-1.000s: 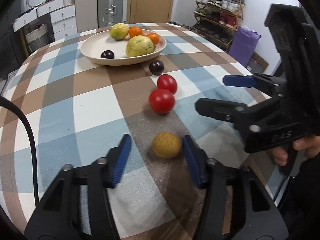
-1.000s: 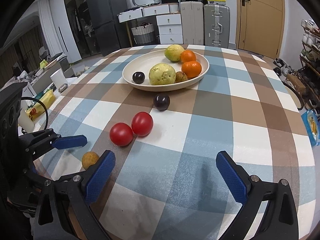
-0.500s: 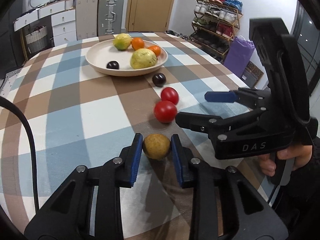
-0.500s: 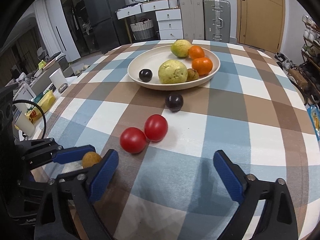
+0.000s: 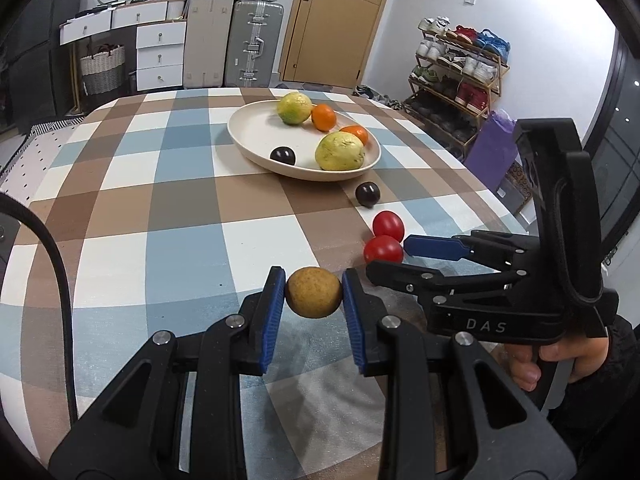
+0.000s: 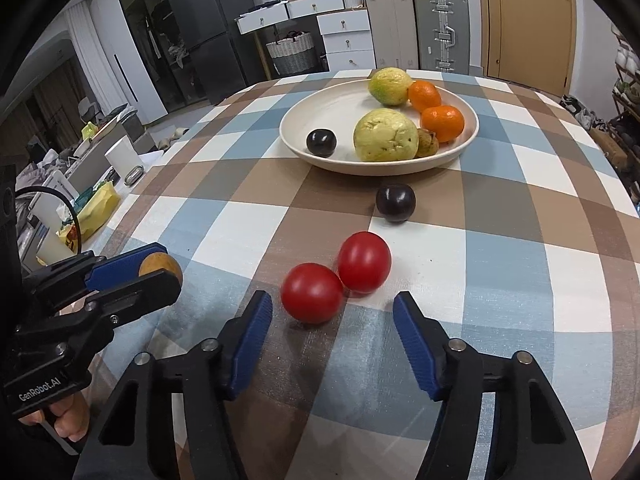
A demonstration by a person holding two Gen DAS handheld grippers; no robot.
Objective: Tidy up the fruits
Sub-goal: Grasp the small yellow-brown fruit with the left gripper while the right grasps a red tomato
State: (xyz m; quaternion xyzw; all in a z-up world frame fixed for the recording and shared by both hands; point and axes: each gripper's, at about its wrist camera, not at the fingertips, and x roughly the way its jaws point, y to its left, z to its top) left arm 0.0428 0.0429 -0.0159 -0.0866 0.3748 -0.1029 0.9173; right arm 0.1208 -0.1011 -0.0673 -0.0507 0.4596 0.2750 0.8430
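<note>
Two hand-held grippers over a checked worktop (image 5: pixel 168 216), near to far. L gripper (image 5: pixel 314 292): jaws clamped on a small round brown-yellow fruit (image 5: pixel 314 292), blue pads touching both its sides; whether it is lifted off the cloth or resting on it cannot be told. R-wrist view shows the same fruit (image 6: pixel 160 266) pinched at far left, partly hidden by the near finger. R gripper (image 6: pixel 332 312): jaws apart, holding nothing, low over the worktop just short of the near red tomato (image 6: pixel 312 293), which sits opposite the gap and closer to the left pad. In the L-wrist view the R gripper (image 5: pixel 396 258) comes in from the right, its blue pad (image 5: pixel 434 247) just beside that tomato (image 5: pixel 383 249). Second red tomato (image 6: pixel 364 262) touches the first on its far side. Farther on, a dark plum (image 6: pixel 395 202) lies alone on the cloth, near the plate rim but apart from it. Cream plate (image 6: pixel 296 120) behind it holds: a second dark plum (image 6: pixel 321 142) at left, a large yellow-green guava (image 6: pixel 385 140) at centre, a small brown wrinkled fruit (image 6: pixel 427 143) touching the guava's right side, two oranges (image 6: pixel 442 122) at right, and another yellow-green guava (image 6: pixel 390 86) at the far rim. Background: suitcases (image 5: pixel 256 42), drawer unit (image 5: pixel 160 52), shoe rack (image 5: pixel 456 80).
</note>
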